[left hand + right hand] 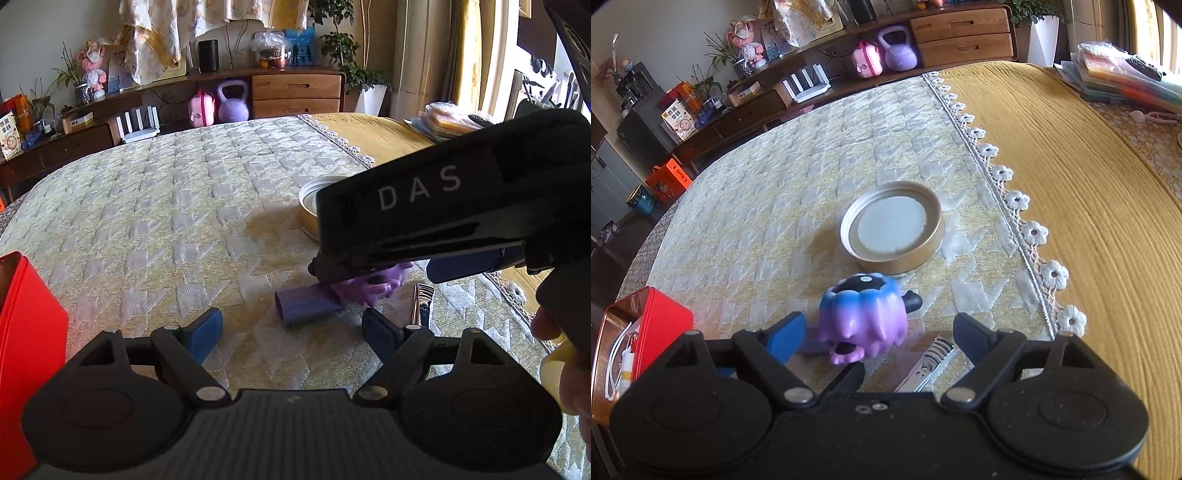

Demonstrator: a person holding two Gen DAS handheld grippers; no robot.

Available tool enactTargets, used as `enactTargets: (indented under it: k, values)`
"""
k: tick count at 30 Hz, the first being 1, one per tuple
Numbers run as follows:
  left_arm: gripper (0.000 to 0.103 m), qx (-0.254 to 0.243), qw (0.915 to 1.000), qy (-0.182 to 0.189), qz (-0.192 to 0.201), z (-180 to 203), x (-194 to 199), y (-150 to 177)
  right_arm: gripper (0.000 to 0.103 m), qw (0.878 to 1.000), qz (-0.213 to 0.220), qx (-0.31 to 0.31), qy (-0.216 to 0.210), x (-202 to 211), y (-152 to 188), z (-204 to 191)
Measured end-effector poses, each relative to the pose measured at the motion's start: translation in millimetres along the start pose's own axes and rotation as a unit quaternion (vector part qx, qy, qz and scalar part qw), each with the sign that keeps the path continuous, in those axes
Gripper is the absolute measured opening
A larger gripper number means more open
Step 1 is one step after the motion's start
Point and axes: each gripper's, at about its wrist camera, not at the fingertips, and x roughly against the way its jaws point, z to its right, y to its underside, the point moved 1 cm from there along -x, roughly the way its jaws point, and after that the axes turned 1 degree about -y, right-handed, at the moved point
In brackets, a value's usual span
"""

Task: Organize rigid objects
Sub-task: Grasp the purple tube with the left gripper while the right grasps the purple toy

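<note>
A purple and blue toy figure (862,317) stands on the pale quilted cloth, between the fingers of my right gripper (881,332). Its pads stand apart from the toy on both sides, so it is open. A small purple block (306,304) lies just left of the toy (373,288). My left gripper (293,330) hangs open just short of the block, nothing between its fingers. The right gripper's black housing (424,221) covers the toy's top in the left wrist view. A metal clipper (927,363) lies to the right of the toy.
A round gold tin lid (892,232) lies upturned beyond the toy. An open red tin box (646,332) with cables inside sits at the left edge. A mustard cloth (1089,184) with a lace border covers the right side. A low sideboard stands behind.
</note>
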Motion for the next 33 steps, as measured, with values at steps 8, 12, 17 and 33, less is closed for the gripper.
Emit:
enactTargets:
  k: [8, 12, 17, 33]
  values:
    - [0.061, -0.002, 0.9999, 0.01, 0.011, -2.6, -2.2, -3.3, 0.074, 1.0, 0.007, 0.006, 0.005, -4.7, -3.1, -1.3]
    - [0.045, -0.007, 0.9998, 0.008, 0.015, -3.4, -0.8, -3.4, 0.064, 1.0, 0.008, 0.006, 0.001, -5.3, -2.9, -4.3]
    - [0.038, -0.005, 0.9999, 0.006, 0.011, -6.1, 0.8, -4.5, 0.064, 1.0, 0.012, 0.0, 0.006, -3.0, -1.6, -4.4]
    - [0.038, 0.027, 0.9996, 0.005, 0.006, -27.5, 48.6, -9.9, 0.063, 0.999, 0.032, -0.001, -0.008, 47.0, 15.6, -12.3]
